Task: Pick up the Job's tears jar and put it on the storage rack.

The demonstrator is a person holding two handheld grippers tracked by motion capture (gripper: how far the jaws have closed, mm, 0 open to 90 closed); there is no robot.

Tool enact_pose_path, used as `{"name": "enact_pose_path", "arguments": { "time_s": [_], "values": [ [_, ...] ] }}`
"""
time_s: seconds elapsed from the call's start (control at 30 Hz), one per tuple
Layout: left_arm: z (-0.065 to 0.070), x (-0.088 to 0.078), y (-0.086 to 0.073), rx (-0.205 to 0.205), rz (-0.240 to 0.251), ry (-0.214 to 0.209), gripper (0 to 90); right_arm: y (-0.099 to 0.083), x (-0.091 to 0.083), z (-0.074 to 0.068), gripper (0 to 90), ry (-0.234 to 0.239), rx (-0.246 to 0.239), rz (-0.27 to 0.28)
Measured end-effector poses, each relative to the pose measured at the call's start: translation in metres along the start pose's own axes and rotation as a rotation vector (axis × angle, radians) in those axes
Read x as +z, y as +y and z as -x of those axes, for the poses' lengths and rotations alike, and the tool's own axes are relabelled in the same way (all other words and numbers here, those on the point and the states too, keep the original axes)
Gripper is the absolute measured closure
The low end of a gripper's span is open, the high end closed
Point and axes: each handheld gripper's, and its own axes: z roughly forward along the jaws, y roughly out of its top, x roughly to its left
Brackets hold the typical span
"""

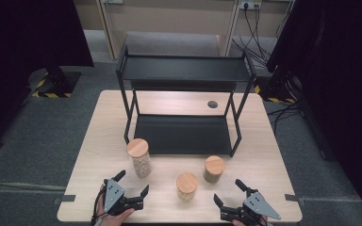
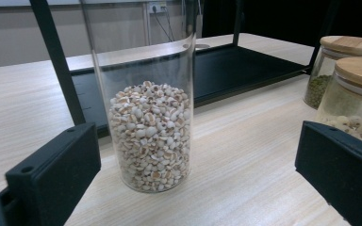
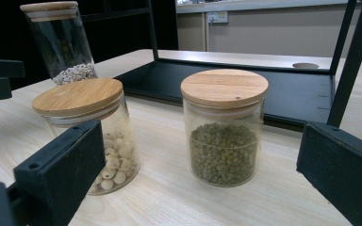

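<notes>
The left tongs [image 1: 133,187] were spread wide and held nothing, hovering low over the near edge of the worktop [image 1: 94,141] just short of the tall jar [image 1: 139,157]. In the left gripper view the tall jar [image 2: 146,113] stood upright between the two black jaws but apart from both, a clear cylinder about half full of pale grains. The right tongs [image 1: 229,191] were likewise open and empty, near the front right corner, facing the short jar [image 1: 187,185] of pale round seeds and the green jar [image 1: 214,168] of green pulses. In the right gripper view the green jar [image 3: 224,127] sat nearly centred between the jaws, with the short jar [image 3: 87,132] off towards the left jaw.

The tall jar looked the riskiest: narrow and high, with its weight low and a loose-looking wooden lid. A jaw nudging it before both pads met the glass could likely tip it, and smooth glass might slip in a light or high grip. On the right, the two short jars stood near each other, so a wide-open jaw sweeping in could probably knock the short jar while aiming for the green one.

Beyond them stood the black rack [image 1: 184,136], its lower tray level with the worktop and its upper shelf [image 1: 184,68] above. If the jars were meant for it, the tall jar might catch the upper shelf or a post on the way in.
</notes>
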Motion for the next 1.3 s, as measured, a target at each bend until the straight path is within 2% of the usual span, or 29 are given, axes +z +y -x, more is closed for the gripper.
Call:
{"name": "enact_pose_path", "arguments": {
  "time_s": [0.63, 0.9, 1.13, 1.3],
  "values": [
    [0.000, 0.002, 0.000, -0.012, -0.003, 0.020, 0.1, -0.001, 0.000, -0.001, 2.0, -0.002, 0.003, 0.006],
    [-0.003, 0.012, 0.005, -0.028, -0.011, 0.037, 0.2, -0.001, 0.001, -0.001, 2.0, -0.004, 0.009, 0.008],
    [-0.005, 0.018, 0.009, -0.034, -0.027, 0.024, 0.3, -0.002, 0.001, 0.000, 2.0, -0.010, 0.015, 0.012],
    [-0.007, 0.022, 0.014, -0.033, -0.017, 0.031, 0.5, -0.002, 0.001, 0.000, 2.0, -0.011, 0.014, 0.012]
  ]
}}
